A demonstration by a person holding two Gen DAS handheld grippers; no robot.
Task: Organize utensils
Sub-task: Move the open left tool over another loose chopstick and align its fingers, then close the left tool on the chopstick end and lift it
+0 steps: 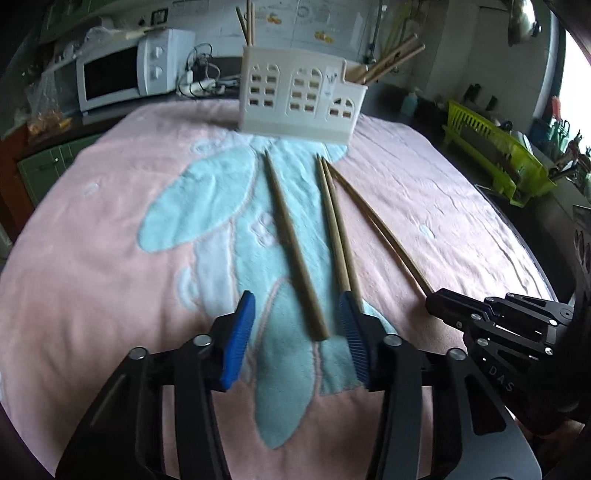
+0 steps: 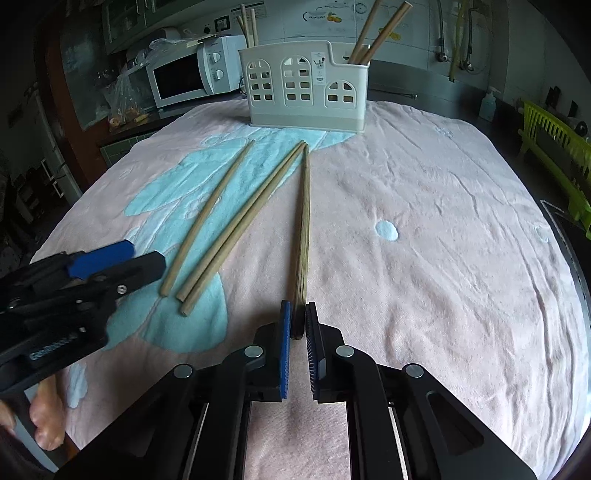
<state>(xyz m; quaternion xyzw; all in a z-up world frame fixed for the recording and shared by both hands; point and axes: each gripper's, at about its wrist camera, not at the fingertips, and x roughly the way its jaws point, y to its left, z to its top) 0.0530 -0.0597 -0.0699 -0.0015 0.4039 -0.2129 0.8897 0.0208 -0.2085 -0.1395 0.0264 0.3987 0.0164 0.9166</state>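
Several wooden chopsticks lie on a pink and blue towel [image 1: 110,206]. My left gripper [image 1: 299,314] is open, its jaws on either side of the near end of the leftmost chopstick [image 1: 291,240], low over the towel. A pair of chopsticks [image 1: 336,229] lies just to its right. My right gripper [image 2: 297,317] is shut on the near end of the rightmost chopstick [image 2: 303,221], which lies on the towel; the gripper also shows in the left wrist view [image 1: 443,302]. A cream utensil holder [image 2: 306,92] stands at the towel's far edge with chopsticks [image 2: 380,33] in it.
A white microwave [image 2: 184,77] stands behind the towel at the left. A lime green dish rack [image 1: 495,155] sits at the right on a dark counter. A soap bottle [image 2: 489,105] stands at the back right.
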